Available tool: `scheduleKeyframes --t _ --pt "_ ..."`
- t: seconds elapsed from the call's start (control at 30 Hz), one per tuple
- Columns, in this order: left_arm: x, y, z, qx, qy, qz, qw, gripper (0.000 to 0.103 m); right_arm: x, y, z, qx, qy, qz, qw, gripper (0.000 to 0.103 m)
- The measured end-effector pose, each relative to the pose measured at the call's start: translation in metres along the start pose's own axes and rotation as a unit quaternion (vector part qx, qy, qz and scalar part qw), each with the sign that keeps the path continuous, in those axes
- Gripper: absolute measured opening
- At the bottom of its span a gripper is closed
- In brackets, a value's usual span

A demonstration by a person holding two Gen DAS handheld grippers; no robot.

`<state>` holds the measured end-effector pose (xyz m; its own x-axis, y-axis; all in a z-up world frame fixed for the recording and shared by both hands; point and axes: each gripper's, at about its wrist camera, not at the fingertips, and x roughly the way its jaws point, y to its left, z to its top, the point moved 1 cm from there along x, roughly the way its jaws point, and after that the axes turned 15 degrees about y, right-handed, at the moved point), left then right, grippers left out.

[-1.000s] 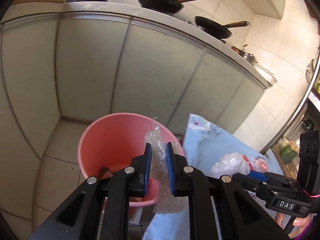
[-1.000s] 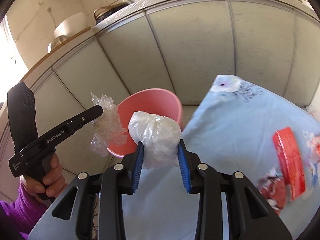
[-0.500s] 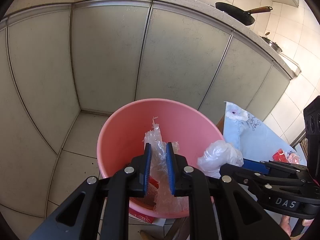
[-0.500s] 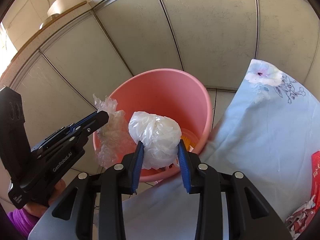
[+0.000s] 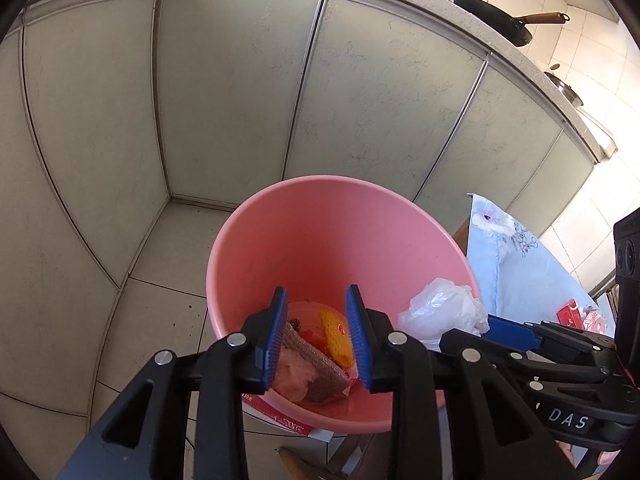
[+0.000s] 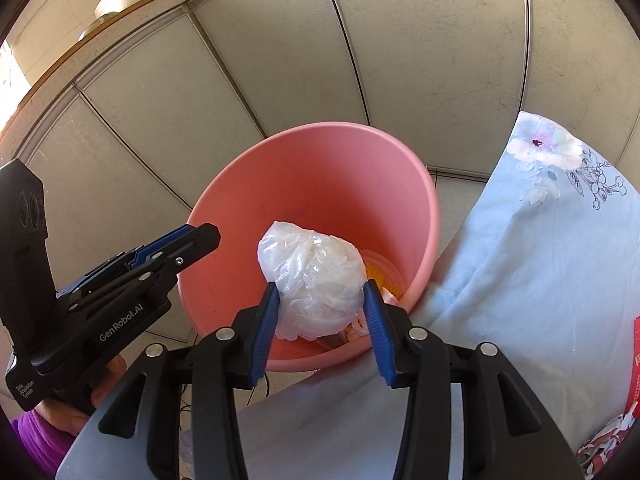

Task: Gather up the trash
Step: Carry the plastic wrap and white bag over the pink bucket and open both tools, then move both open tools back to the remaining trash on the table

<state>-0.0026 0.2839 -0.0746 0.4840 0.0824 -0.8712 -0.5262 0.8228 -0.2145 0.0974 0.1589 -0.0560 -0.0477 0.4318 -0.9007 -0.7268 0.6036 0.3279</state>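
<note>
A pink bucket stands on the floor, also in the right wrist view. My left gripper is open and empty above it; clear plastic wrap lies inside with orange trash. My right gripper holds a crumpled white plastic bag over the bucket's near rim, jaws spread around it. The bag also shows in the left wrist view. The left gripper appears in the right wrist view.
Grey cabinet doors stand behind the bucket. A table with a light blue floral cloth is to the right, with a red packet on it. Pans sit on the counter above. Tiled floor lies left.
My left gripper opened and the clear plastic wrap dropped into the bucket. Both grippers moved closer over the bucket. The right jaws have widened around the white bag.
</note>
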Motion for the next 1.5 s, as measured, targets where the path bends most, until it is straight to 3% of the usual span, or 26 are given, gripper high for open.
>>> scheduleKeyframes --t 0.43,0.73,1.0,1.33,1.5 --pt "-0.022 0.001 -0.003 -0.003 -0.015 -0.007 0.9999 0.03 -0.02 -0.005 -0.013 -0.001 -0.023 0.018 1.0 0.047" --pt "-0.04 -0.017 -0.013 0.023 -0.02 -0.025 0.9992 0.03 -0.045 -0.01 -0.045 0.0 -0.045 0.003 0.999 0.047" --pt "-0.048 -0.044 -0.029 0.056 -0.009 -0.046 0.9973 0.03 -0.075 -0.013 -0.09 0.002 -0.064 -0.024 0.998 0.047" --pt "-0.056 -0.086 -0.05 0.102 -0.003 -0.063 0.9927 0.03 -0.122 -0.059 -0.161 0.049 -0.099 -0.064 0.992 0.047" --pt "-0.062 -0.1 -0.061 0.118 -0.002 -0.073 0.9903 0.03 -0.142 -0.092 -0.207 0.102 -0.115 -0.089 0.984 0.047"
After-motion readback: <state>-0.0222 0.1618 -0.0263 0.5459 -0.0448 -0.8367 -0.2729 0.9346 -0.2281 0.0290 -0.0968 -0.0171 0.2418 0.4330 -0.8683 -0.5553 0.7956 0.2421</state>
